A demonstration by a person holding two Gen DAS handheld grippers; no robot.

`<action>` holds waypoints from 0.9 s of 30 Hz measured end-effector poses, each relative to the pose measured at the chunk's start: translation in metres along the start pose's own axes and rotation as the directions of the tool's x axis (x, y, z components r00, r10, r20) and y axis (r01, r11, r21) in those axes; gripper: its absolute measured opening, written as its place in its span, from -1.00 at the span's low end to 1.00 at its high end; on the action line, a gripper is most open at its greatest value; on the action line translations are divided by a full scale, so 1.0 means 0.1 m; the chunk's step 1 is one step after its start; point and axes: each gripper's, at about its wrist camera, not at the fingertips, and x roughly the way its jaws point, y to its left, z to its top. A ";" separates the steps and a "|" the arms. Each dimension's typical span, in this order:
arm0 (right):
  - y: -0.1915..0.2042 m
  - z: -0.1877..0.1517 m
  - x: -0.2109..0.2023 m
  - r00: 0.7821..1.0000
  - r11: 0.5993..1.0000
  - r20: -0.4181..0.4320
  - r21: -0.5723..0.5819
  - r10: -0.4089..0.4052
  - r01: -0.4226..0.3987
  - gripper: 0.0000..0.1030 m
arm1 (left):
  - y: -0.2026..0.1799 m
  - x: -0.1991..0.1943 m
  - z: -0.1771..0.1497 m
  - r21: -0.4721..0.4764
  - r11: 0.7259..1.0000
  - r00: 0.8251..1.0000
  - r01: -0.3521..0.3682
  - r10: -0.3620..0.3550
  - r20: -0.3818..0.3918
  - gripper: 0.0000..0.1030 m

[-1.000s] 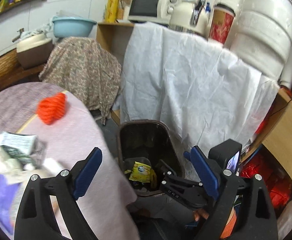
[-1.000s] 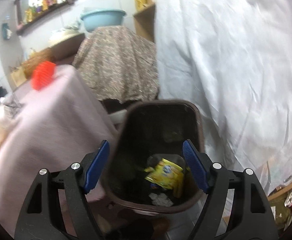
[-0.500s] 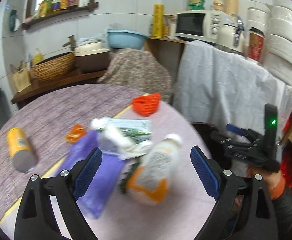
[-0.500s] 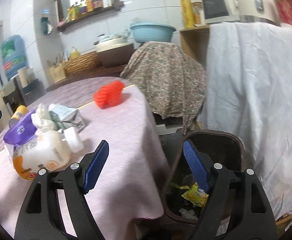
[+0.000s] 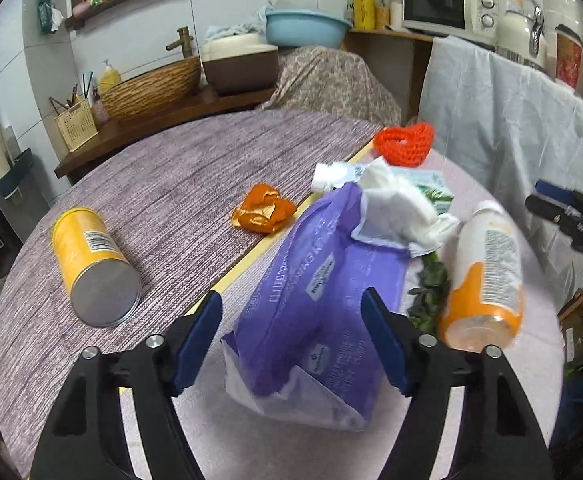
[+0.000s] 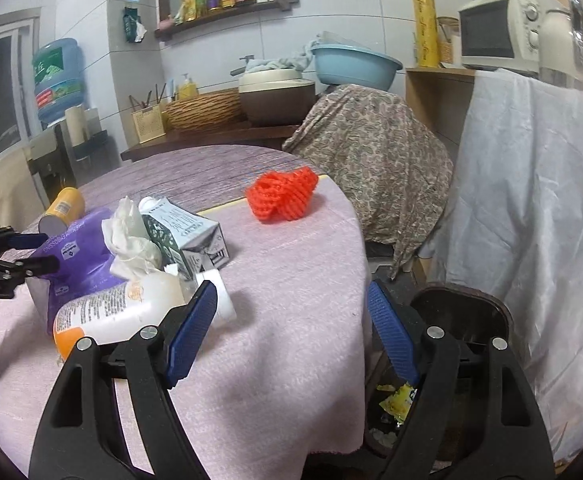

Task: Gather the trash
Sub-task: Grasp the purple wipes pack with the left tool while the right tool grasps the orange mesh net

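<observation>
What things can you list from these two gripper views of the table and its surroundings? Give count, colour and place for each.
purple bag: 1, purple, near table edge, between the left fingers in view
white tissue: 1, white, on the bag's far end
bottle: 1, white and orange, lying right of the bag
carton: 1, green and white, behind the tissue
yellow can: 1, yellow, lying at table left
orange wrapper: 1, orange, table centre
red net: 1, red, far table edge
trash bin: 1, dark brown, on floor beside table
left hand-held gripper: 1, black with blue pads, open
right hand-held gripper: 1, same, open
</observation>
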 end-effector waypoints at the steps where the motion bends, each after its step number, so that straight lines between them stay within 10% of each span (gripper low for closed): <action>1: 0.02 0.03 0.03 1.000 1.000 0.000 -0.006 0.007 -0.007 0.49 | 0.00 0.06 0.00 0.003 1.000 1.000 0.002 -0.002 -0.011 0.12; 10: 0.01 0.48 0.50 0.998 0.999 -0.048 -0.019 0.041 -0.042 0.49 | 0.00 0.10 -0.06 0.021 1.000 0.999 -0.002 0.003 -0.034 -0.72; 22: -0.01 0.89 1.35 0.984 1.000 -0.174 0.003 0.031 -0.031 0.48 | 0.24 -0.26 -0.23 -0.095 0.995 1.000 -0.018 0.019 0.009 -0.79; 27: 0.02 0.95 1.63 0.972 1.000 -0.233 0.015 0.027 -0.024 0.01 | 0.35 -0.41 -0.30 -0.149 0.988 0.999 -0.030 0.036 0.034 -0.79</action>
